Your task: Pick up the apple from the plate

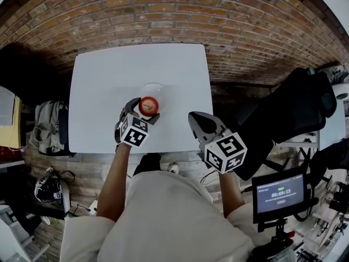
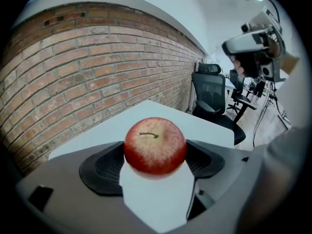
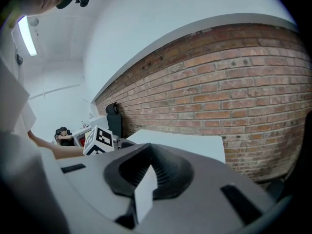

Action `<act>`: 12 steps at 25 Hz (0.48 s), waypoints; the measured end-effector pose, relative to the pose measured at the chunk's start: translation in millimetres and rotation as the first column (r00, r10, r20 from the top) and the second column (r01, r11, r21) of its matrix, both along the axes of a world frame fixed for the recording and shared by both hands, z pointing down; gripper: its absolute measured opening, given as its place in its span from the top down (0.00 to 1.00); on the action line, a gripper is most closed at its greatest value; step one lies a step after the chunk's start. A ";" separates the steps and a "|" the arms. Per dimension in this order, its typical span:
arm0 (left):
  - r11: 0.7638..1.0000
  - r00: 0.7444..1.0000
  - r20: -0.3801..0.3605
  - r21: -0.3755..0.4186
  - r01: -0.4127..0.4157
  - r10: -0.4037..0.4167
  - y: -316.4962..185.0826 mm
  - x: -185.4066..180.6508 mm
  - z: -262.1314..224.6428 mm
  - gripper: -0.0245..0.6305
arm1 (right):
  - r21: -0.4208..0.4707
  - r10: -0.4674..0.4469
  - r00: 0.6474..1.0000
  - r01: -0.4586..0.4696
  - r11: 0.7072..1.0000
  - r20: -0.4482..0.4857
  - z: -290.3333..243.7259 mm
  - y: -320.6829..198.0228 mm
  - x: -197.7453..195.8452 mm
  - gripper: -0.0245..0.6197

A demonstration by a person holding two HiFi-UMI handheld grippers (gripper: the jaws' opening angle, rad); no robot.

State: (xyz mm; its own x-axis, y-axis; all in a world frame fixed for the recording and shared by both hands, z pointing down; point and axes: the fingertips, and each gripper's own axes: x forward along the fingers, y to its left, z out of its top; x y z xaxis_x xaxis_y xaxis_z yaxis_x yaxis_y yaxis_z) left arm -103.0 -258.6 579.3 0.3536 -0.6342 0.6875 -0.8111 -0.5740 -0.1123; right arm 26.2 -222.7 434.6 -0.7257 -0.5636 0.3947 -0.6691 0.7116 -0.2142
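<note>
Left hand-held gripper (image 1: pixel 145 111) clamps the apple (image 1: pixel 149 105) by the plate (image 1: pixel 153 87); right hand-held gripper (image 1: pixel 195 119) closed, empty, over the table (image 1: pixel 103 97) edge

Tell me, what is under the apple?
Held in the left gripper, the apple has white table showing below. From above it hides the plate's near rim.

the apple (image 2: pixel 155 145) is red with pale yellow speckling. the table (image 1: pixel 109 81) is white, the wall (image 1: pixel 163 10) reddish-brown brick. the left gripper (image 1: pixel 146 109) and right gripper (image 1: pixel 197 120) are grey, with black-and-white square markers.
</note>
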 end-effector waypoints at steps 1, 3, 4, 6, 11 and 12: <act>1.000 1.000 -0.003 0.014 0.001 -0.001 2.4 -0.3 -4.6 0.36 | 0.005 -0.006 1.000 0.006 1.000 0.005 -2.6 1.7 -0.9 0.96; 0.999 1.000 -0.004 0.039 0.004 -0.003 8.0 -1.5 -12.6 0.36 | 0.018 -0.018 1.000 0.018 1.000 0.012 -7.9 5.4 -3.2 0.96; 0.999 1.000 -0.002 0.046 0.005 -0.005 10.7 -2.6 -15.6 0.36 | 0.024 -0.023 1.000 0.023 0.999 0.014 -10.5 6.9 -4.3 0.96; 0.999 1.000 0.000 0.053 0.006 -0.006 15.1 -4.9 -20.9 0.36 | 0.034 -0.031 0.999 0.031 0.999 0.015 -15.3 8.3 -6.8 0.96; 0.998 1.000 -0.012 0.068 0.011 -0.010 20.3 -13.2 -32.9 0.36 | 0.044 -0.047 0.999 0.046 0.998 0.023 -22.8 6.7 -15.0 0.96; 0.997 1.000 -0.018 0.075 0.017 -0.015 21.5 -14.8 -35.9 0.36 | 0.046 -0.052 0.998 0.050 0.998 0.025 -23.9 7.2 -16.6 0.96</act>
